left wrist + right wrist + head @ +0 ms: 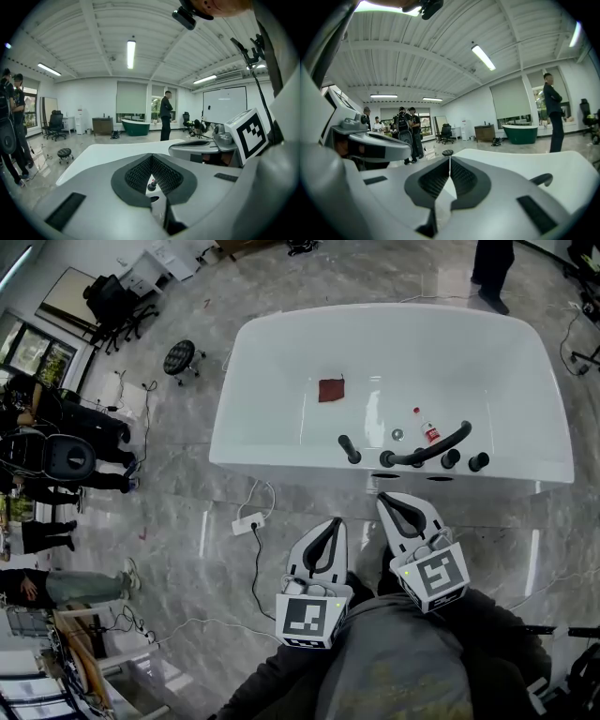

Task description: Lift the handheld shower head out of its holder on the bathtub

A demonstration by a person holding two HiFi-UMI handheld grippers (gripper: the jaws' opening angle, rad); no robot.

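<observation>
The left gripper has its two grey jaws closed tip to tip with nothing gripped. The right gripper is closed and empty as well. The person holds both low and close to the body, side by side. They are tilted slightly downward and aimed at the near wall of the white freestanding bathtub. The right one reaches a little further forward, so that from the head view its tip sits just below the tub's near rim. Neither touches anything.

The long, curved black handheld shower head lies along the near rim, its lower end seated in the black holder. Beside it stand what look like three or four other black fittings, though they are small and I can't count them for certain.

Three things lie inside the tub: one dark red square cloth, one small bottle with a red label and one round silver drain.

One white power strip lies on the grey marble floor, and one black round stool stands left of the tub.
</observation>
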